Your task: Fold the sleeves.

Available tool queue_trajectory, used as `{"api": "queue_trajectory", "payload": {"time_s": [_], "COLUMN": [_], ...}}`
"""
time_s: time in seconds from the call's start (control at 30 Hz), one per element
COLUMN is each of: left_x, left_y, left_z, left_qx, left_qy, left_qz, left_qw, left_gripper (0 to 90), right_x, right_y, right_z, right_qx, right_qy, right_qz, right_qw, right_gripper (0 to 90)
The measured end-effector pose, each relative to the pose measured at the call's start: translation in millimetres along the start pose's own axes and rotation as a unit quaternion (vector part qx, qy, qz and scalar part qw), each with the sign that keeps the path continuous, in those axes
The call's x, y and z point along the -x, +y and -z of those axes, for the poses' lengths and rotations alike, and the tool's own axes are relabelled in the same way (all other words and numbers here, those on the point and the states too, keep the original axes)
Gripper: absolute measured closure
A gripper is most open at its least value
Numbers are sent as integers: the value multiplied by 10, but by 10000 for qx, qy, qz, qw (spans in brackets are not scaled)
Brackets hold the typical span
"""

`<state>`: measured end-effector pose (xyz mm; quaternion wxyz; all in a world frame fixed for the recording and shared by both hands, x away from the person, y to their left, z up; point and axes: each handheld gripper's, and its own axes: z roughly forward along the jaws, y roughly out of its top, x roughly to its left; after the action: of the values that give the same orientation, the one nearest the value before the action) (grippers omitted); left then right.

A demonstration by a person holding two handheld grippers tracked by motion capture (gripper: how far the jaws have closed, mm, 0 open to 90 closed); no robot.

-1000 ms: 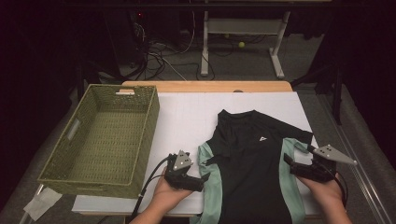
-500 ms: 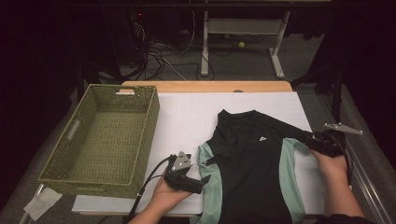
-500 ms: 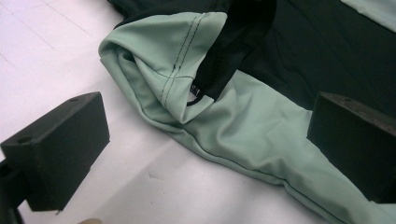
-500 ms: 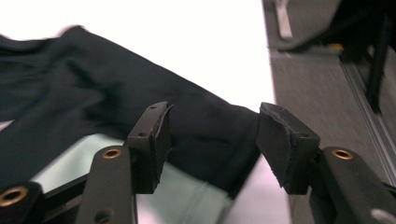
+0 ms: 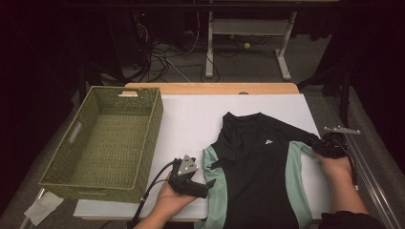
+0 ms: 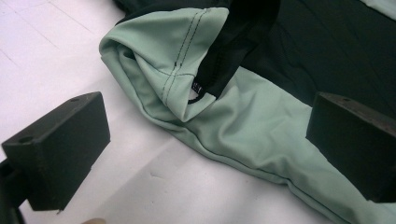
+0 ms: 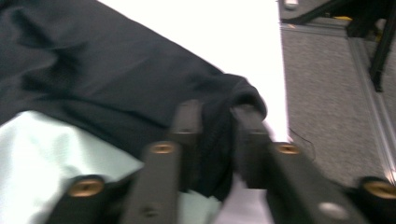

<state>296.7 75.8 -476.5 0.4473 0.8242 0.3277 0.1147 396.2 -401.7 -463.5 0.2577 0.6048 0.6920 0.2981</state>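
Observation:
A black T-shirt (image 5: 260,162) with mint-green side panels lies spread on the white table (image 5: 200,119). My left gripper (image 5: 209,183) rests at the shirt's left edge, open. Its jaws straddle the folded mint-green sleeve (image 6: 177,60) without touching it, seen close in the left gripper view (image 6: 208,144). My right gripper (image 5: 316,143) is at the shirt's right sleeve near the table's right edge. Its jaws have just been closing and now pinch a bunched fold of the black sleeve (image 7: 140,88), as the right gripper view (image 7: 217,135) shows.
A green woven basket (image 5: 110,138) stands on the table's left side. The table's right edge (image 5: 315,124) runs close beside my right hand, with grey floor beyond. Cables and white desk legs (image 5: 210,43) lie behind the table.
My right gripper moved away from me to the shirt's right sleeve, and its jaws went from open to shut on the black fabric. The left gripper kept still.

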Motion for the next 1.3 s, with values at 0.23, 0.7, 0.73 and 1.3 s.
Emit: {"api": "queue_trajectory", "payload": {"time_s": [0.23, 0.7, 0.73, 1.3], "left_x": [-4, -6, -2, 5], "left_y": [-3, -6, -8, -11], "left_z": [6, 11, 14, 18], "left_qx": [25, 44, 62, 72], "left_qy": [-22, -31, -20, -63], "left_qz": [2, -1, 0, -56], "left_qw": [10000, 10000, 10000, 9999], "left_gripper": [0, 0, 0, 0], "right_x": [-87, -522, -559, -1233], "right_y": [-5, 11, 6, -243], "right_z": [144, 562, 587, 624], "right_qx": [425, 1207, 1247, 1183], "right_qy": [-64, 85, 134, 531], "right_qz": [139, 889, 936, 2071], "right_qw": [9990, 9887, 9877, 9697], "right_gripper": [874, 869, 868, 868]}}
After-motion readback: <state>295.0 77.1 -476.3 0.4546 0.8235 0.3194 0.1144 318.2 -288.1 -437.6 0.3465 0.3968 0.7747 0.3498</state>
